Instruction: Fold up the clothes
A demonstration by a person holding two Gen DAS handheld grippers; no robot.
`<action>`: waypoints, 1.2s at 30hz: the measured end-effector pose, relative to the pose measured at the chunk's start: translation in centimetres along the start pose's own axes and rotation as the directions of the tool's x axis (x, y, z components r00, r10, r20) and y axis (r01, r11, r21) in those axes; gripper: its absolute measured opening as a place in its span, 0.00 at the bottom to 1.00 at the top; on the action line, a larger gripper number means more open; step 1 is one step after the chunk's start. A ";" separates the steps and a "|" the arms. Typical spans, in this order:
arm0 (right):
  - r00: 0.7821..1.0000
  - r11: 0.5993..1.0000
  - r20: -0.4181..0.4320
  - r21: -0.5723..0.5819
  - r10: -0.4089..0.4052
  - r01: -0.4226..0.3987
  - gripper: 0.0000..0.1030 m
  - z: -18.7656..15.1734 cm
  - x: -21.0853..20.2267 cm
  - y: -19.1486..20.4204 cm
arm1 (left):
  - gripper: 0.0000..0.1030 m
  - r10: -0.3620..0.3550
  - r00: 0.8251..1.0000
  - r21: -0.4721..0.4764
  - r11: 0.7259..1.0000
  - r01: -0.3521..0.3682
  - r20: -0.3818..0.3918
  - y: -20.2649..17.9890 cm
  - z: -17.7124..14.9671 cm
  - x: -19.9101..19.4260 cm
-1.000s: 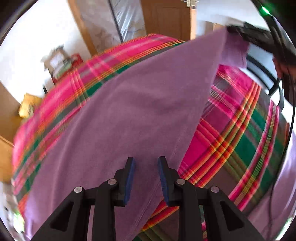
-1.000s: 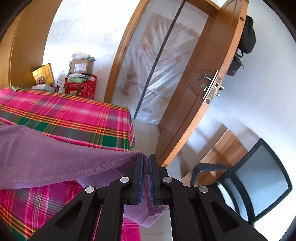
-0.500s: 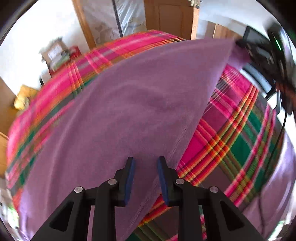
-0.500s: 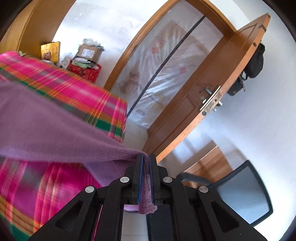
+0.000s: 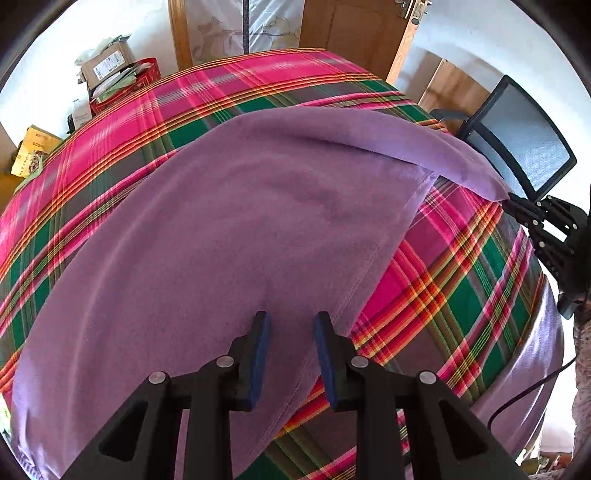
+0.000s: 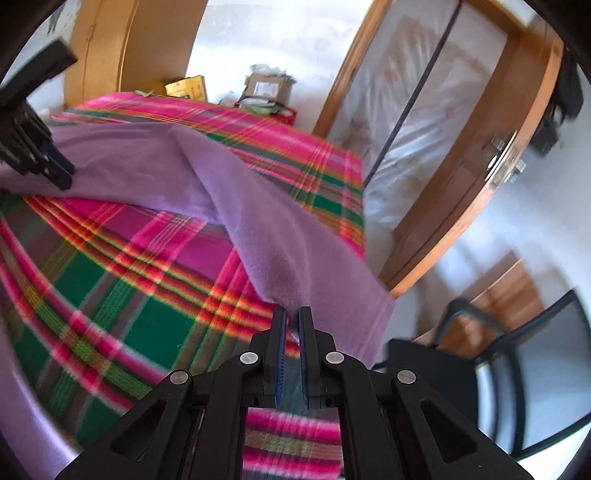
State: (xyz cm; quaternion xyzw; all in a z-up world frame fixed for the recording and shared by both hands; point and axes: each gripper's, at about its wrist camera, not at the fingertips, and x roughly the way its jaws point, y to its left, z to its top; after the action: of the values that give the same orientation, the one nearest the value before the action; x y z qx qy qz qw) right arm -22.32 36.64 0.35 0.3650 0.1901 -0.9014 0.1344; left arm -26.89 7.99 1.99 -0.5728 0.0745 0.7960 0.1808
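Since the earlier frames, the raised corner of the purple garment (image 5: 266,221) has come down from high at 1 o'clock in the left wrist view to low at 3 o'clock, and the cloth now lies folded over itself across the counter (image 5: 461,295).

The purple garment is spread over the plaid tablecloth (image 5: 240,85) that covers the counter. In the left wrist view it fills the centre and the 7 o'clock area, with a stitched hem running from 2 o'clock down to 6 o'clock. A folded band of the same cloth stretches from the top centre toward 3 o'clock, where it ends at the right gripper (image 5: 511,201).

Right gripper (image 6: 291,317): the fingers are pressed together and pinch the corner of the garment (image 6: 280,254), which rises from the fingertips toward 11 o'clock in the right wrist view. This view is blurred.

Left gripper (image 5: 290,321): the fingers are spread, pointing down over the garment near its hem. Nothing sits between them. Whether the tips touch the cloth cannot be told. It shows at 9 o'clock in the right wrist view (image 6: 55,173).

Beyond the counter: cardboard boxes (image 5: 107,62) at 10 o'clock, a wooden door (image 5: 354,29) at 12 o'clock, and a black mesh chair (image 5: 524,136) at 2 o'clock.
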 end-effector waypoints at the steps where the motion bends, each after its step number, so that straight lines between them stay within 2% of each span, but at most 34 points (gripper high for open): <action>1: 0.999 0.999 -0.005 0.033 0.035 -0.035 0.10 0.0 -0.1 -0.5 | 0.25 -0.002 1.000 -0.002 1.000 0.002 0.001 0.0 0.0 0.0; 4: 0.988 0.975 0.032 0.159 0.154 -0.157 0.19 0.3 -0.8 -2.7 | 0.25 -0.008 1.000 -0.004 1.000 0.008 0.003 0.2 0.1 0.2; 6: 0.978 0.944 0.087 0.256 0.189 -0.206 0.24 0.4 -1.4 -4.7 | 0.25 -0.012 1.000 -0.006 1.000 0.012 0.003 0.3 0.2 0.3; 10: 0.983 0.887 0.132 0.428 0.130 -0.175 0.28 0.4 -0.9 -8.9 | 0.26 -0.003 1.000 0.004 1.000 0.003 0.010 0.2 0.1 0.4; 11: 0.985 0.865 0.110 0.472 0.134 -0.171 0.29 0.1 0.1 -9.9 | 0.26 0.001 1.000 0.009 1.000 -0.001 0.012 0.1 0.0 0.4; 15: 0.983 0.771 0.044 0.616 0.176 -0.165 0.41 -1.1 3.9 -13.2 | 0.27 0.004 1.000 0.006 1.000 -0.005 0.018 0.2 -0.2 0.3; 16: 0.978 0.745 0.046 0.641 0.202 -0.184 0.42 -1.4 4.8 -13.7 | 0.27 0.001 1.000 0.001 1.000 -0.001 0.018 0.2 -0.2 0.3; 18: 0.953 0.683 0.091 0.679 0.288 -0.271 0.42 -2.0 5.9 -13.9 | 0.28 -0.005 1.000 -0.002 1.000 0.005 0.018 0.3 -0.2 0.3; 20: 0.931 0.653 0.112 0.684 0.348 -0.326 0.42 -2.1 6.7 -13.7 | 0.28 -0.011 1.000 -0.004 1.000 0.011 0.017 0.4 0.0 0.4; 21: 0.923 0.644 0.117 0.684 0.367 -0.343 0.42 -2.1 6.9 -13.6 | 0.29 -0.013 1.000 -0.005 1.000 0.013 0.017 0.4 0.0 0.4; 23: 0.922 0.651 0.118 0.676 0.368 -0.347 0.44 -1.9 6.8 -13.2 | 0.31 -0.015 1.000 -0.006 1.000 0.015 0.016 0.3 0.1 0.5; 24: 0.923 0.654 0.120 0.672 0.366 -0.347 0.40 -1.8 6.7 -13.1 | 0.31 -0.016 1.000 -0.006 1.000 0.016 0.016 0.3 0.1 0.5; 27: 0.934 0.674 0.130 0.660 0.333 -0.332 0.05 -1.7 5.8 -13.3 | 0.33 -0.012 1.000 -0.001 1.000 0.012 0.016 0.1 0.1 0.5; 30: 0.944 0.710 0.130 0.630 0.305 -0.316 0.03 -0.8 5.3 -13.7 | 0.33 -0.010 1.000 -0.001 1.000 0.010 0.019 0.1 0.0 0.5; 33: 0.950 0.726 0.165 0.614 0.266 -0.310 0.03 -0.1 4.1 -14.2 | 0.34 -0.013 1.000 -0.005 1.000 0.013 0.022 0.1 0.0 0.4; 35: 0.953 0.713 0.159 0.634 0.259 -0.300 0.07 -0.1 4.5 -14.9 | 0.34 -0.016 1.000 -0.008 1.000 0.016 0.024 0.2 -0.1 0.4; 36: 0.952 0.698 0.149 0.652 0.266 -0.297 0.21 -0.2 5.0 -15.3 | 0.34 -0.017 1.000 -0.010 1.000 0.017 0.026 0.3 -0.1 0.4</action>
State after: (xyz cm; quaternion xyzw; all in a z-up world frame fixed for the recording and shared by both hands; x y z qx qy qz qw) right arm -31.52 49.82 0.38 0.3939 -0.2060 -0.8856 0.1349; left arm -27.01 7.80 1.54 -0.5642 0.0633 0.8020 0.1857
